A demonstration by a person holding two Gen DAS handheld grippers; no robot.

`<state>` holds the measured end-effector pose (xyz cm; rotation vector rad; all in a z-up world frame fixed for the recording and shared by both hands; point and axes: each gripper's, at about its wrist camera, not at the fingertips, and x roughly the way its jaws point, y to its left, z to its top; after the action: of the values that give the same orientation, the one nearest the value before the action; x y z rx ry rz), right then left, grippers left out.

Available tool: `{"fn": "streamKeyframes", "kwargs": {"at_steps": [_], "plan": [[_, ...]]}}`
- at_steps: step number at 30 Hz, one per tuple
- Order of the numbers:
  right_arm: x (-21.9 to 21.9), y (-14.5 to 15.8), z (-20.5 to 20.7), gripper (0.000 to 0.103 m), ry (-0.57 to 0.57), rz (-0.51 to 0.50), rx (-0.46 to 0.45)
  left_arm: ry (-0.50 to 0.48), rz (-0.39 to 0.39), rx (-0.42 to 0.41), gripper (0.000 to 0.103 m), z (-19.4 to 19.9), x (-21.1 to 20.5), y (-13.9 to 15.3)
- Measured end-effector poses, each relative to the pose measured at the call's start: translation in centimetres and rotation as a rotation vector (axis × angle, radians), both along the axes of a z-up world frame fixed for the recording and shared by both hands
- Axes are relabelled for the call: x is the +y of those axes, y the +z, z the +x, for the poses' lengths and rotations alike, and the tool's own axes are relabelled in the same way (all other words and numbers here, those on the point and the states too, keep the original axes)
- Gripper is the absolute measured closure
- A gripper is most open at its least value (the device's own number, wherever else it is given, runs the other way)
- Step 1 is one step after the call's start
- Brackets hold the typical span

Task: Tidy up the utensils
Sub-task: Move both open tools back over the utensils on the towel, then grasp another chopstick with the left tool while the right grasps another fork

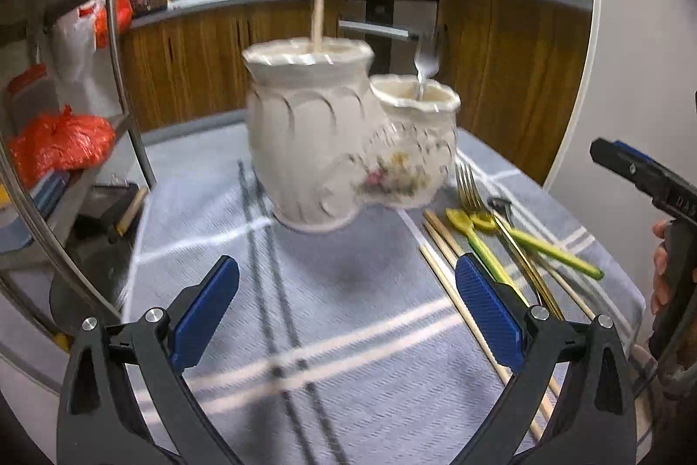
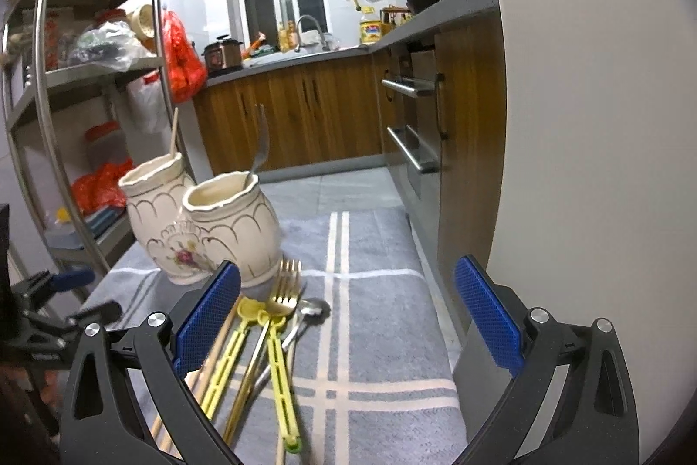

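Both my left gripper and right gripper spread wide, empty; gold fork, yellow-green plastic spoons just beside cream two-pot ceramic holder.

White letters "DA" on the right claw, rest cut off, nothing else legible

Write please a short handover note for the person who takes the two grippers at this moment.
Left gripper: jaws open, holding nothing, above the cloth.
Right gripper: jaws open, holding nothing, near the loose pile.
Done: one chopstick stands in the taller pot of the ceramic holder; one silver utensil stands in the shorter pot.
Left: gold fork, yellow-green utensils, silver spoon and chopsticks lie beside the holder.
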<state>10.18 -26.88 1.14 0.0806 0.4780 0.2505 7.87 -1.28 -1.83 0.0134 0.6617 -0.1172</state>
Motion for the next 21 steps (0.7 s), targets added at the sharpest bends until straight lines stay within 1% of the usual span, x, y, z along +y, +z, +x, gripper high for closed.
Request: {"fn": "streamKeyframes", "kwargs": {"at_steps": [1, 3, 5, 13, 18, 19, 21], "plan": [[0.0, -0.1, 0.0, 0.005, -0.001, -0.002, 0.003, -0.007, -0.001, 0.027, 0.006, 0.1, -0.5, -0.5], [-0.1, -0.3, 0.1, 0.005, -0.005, -0.012, 0.008, -0.012, 0.022, 0.066, 0.006, 0.1, -1.6, -1.3], [-0.2, -0.4, 0.2, 0.005, -0.009, -0.022, 0.013, -0.024, 0.041, 0.086, 0.006, -0.1, -2.4, -1.7], [-0.4, -0.9, 0.5, 0.005, -0.015, -0.022, 0.034, -0.073, 0.104, 0.117, 0.006, -1.8, -4.5, -2.4], [-0.1, -0.9, 0.3, 0.005, -0.007, -0.029, 0.031, -0.101, 0.129, 0.153, 0.02, -1.9, -5.5, -3.1], [-0.1, -0.9, 0.3, 0.005, -0.005, -0.029, 0.032, -0.104, 0.133, 0.16, 0.025, -1.9, -5.6, -3.2], [0.0, -0.9, 0.3, 0.005, -0.004, -0.032, 0.034, -0.118, 0.121, 0.166, 0.031, -2.0, -5.9, -3.3]]}}
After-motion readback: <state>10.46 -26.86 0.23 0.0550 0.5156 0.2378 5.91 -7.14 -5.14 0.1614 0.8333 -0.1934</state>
